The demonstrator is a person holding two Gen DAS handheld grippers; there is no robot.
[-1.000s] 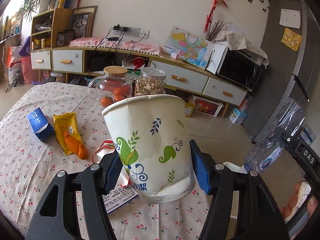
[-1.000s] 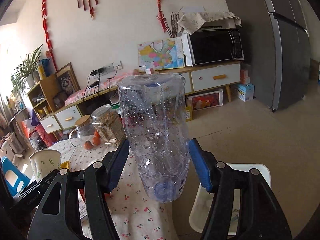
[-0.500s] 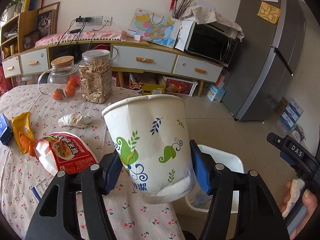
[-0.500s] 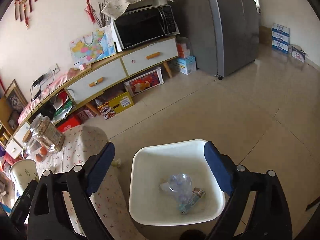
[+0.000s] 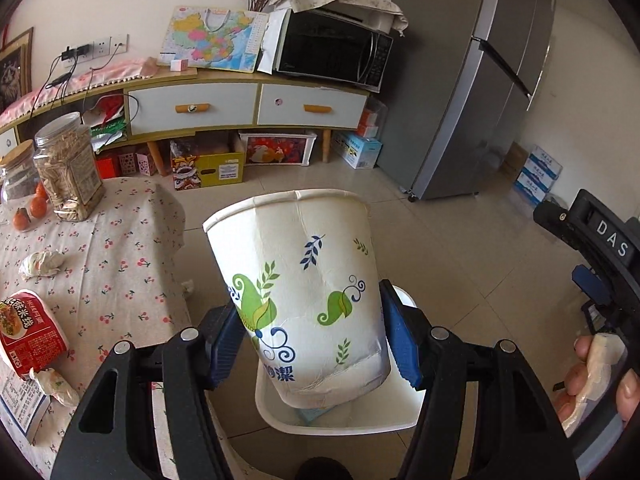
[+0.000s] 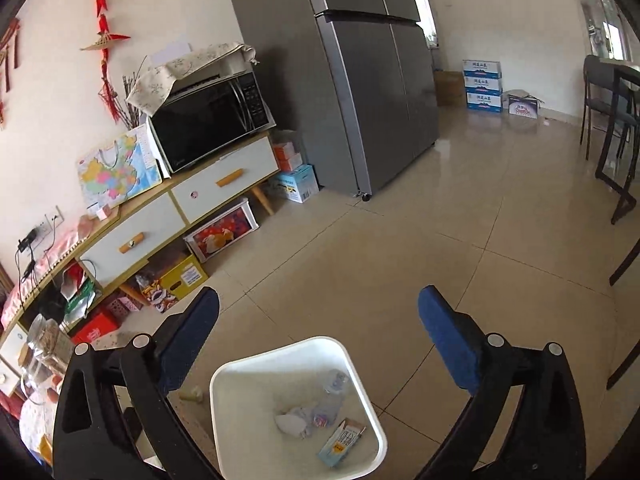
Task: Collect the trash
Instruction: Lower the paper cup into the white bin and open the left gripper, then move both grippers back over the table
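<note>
My left gripper [image 5: 312, 332] is shut on a white paper cup [image 5: 296, 280] with green and blue leaf prints, held tilted above the white trash bin [image 5: 336, 426] beside the table. My right gripper [image 6: 320, 304] hangs over the same bin [image 6: 224, 380]; its jaws are opening and nothing is between them. In the bin lie a clear plastic bottle [image 6: 332, 392], a crumpled tissue [image 6: 292, 420] and a small carton [image 6: 340, 440]. A red noodle packet [image 5: 28, 328] and a crumpled wrapper [image 5: 40, 264] lie on the floral tablecloth [image 5: 120, 264].
Two glass jars [image 5: 68, 172] stand at the table's far side. A low cabinet [image 6: 180, 216] with a microwave [image 6: 212, 120] lines the wall, with a grey fridge [image 6: 360, 100] beside it. A hand [image 5: 592, 380] holds the other gripper at the left view's right edge. A dark chair [image 6: 612, 120] stands far right.
The left gripper carried the cup from over the table to above the bin. The right gripper let go of the bottle, which now lies in the bin, and its jaws spread wide.
</note>
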